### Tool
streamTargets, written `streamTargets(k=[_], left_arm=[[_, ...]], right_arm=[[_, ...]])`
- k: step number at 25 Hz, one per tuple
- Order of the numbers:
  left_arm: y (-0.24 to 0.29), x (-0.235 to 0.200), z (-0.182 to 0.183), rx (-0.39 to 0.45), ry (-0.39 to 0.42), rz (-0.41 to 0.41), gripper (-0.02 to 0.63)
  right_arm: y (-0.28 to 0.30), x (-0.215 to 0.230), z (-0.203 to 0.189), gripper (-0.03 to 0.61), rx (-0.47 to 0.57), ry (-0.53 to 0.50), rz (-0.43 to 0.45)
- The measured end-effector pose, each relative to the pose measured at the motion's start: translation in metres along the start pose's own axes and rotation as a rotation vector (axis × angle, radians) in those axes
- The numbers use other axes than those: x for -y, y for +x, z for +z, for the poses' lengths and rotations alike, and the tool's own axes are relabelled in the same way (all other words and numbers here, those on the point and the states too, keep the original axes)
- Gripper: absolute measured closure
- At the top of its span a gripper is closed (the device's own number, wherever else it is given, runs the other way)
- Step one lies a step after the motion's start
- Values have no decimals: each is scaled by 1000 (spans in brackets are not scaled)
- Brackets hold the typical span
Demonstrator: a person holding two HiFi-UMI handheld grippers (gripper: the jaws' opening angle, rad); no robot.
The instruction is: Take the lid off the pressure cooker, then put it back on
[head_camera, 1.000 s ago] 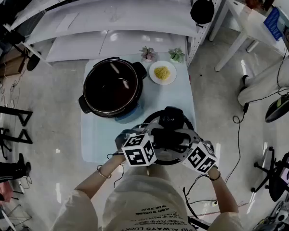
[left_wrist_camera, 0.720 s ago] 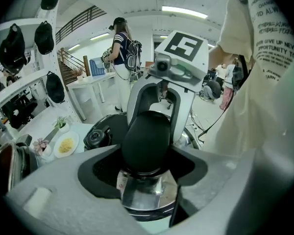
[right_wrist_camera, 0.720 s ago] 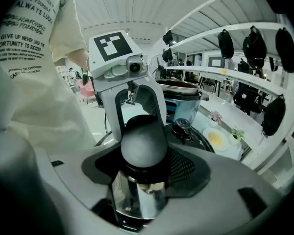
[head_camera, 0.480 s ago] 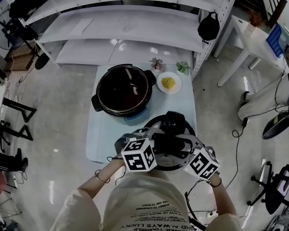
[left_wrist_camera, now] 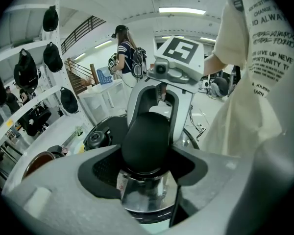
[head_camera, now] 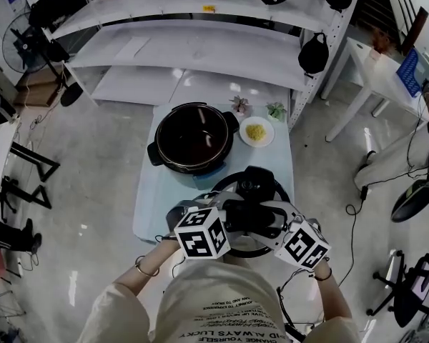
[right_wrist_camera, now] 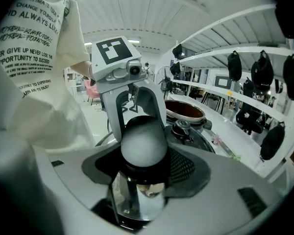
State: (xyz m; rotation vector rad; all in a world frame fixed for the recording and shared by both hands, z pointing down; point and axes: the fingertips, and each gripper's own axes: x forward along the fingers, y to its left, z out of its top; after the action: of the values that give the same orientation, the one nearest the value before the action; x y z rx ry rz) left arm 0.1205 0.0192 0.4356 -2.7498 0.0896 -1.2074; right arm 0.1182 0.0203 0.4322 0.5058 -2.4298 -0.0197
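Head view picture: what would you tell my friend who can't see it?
A person's left claw and right claw grip a black lid above a pale blue table. Behind it stands the open cooker pot, beside a small plate of yellow food.

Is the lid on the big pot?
No, the pot stands open with its dark inside showing, and the lid is apart from it, nearer the person.

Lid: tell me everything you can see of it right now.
Round lid, shiny metal rim with black top fittings and a valve knob. It is off the cooker pot, held roughly level over the near end of the table, close to the person. The left gripper and the right gripper each clamp a rounded black handle on opposite sides.
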Motion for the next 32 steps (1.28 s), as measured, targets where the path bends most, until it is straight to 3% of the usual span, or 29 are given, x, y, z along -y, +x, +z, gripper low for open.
streamTargets(k=[16,32], left_arm=[[-66,-28,-8,-19,-24,61,322],[-108,-92,-44,-18,-7,46,322]], right_arm=[[16,7,69,304,71,-54,49],[69,49,122,302,62,-40,30]])
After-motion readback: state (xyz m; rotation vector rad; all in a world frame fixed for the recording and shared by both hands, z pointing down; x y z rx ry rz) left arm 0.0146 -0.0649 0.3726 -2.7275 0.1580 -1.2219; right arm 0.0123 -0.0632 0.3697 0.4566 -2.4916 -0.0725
